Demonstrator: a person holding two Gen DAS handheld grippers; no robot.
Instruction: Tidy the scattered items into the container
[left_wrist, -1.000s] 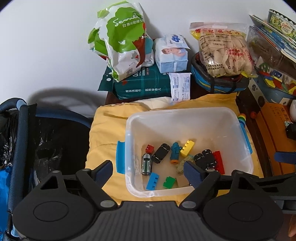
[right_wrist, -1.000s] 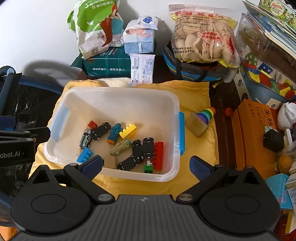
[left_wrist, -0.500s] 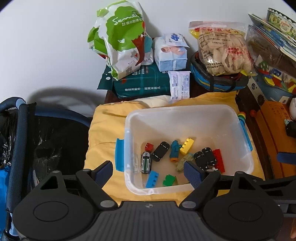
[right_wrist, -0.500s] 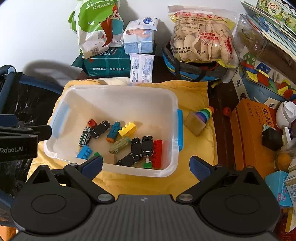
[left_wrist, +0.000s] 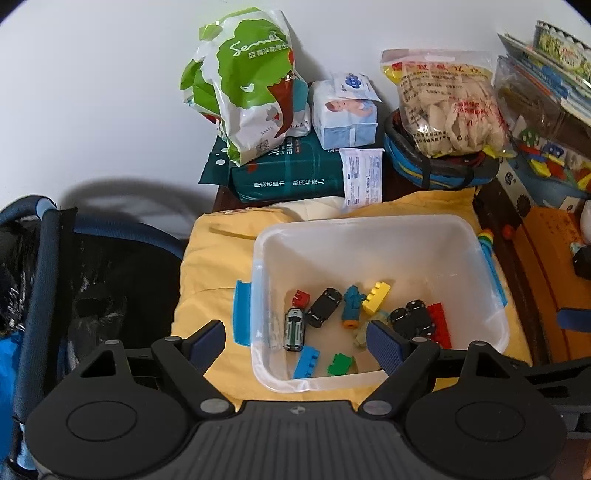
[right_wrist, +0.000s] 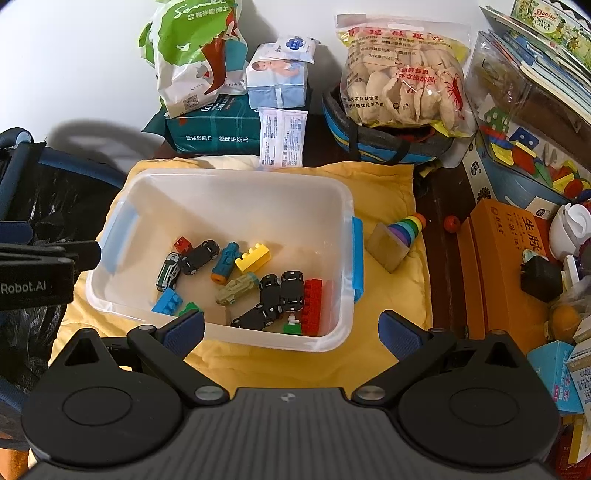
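Left gripper (left_wrist: 295, 343) spread wide, empty, over near left corner of clear bin (left_wrist: 480, 332). Right gripper (right_wrist: 291, 330) likewise apart, empty, at bin's (right_wrist: 347, 229) near rim. Bin on yellow cloth (right_wrist: 388, 184); cloth free along near edge and right side. Inside: black toy cars (right_wrist: 280, 291), yellow brick (right_wrist: 253, 256), red brick (right_wrist: 314, 299), blue brick (right_wrist: 167, 301). Rainbow stacker (right_wrist: 399, 236) outside, lying just right of bin.
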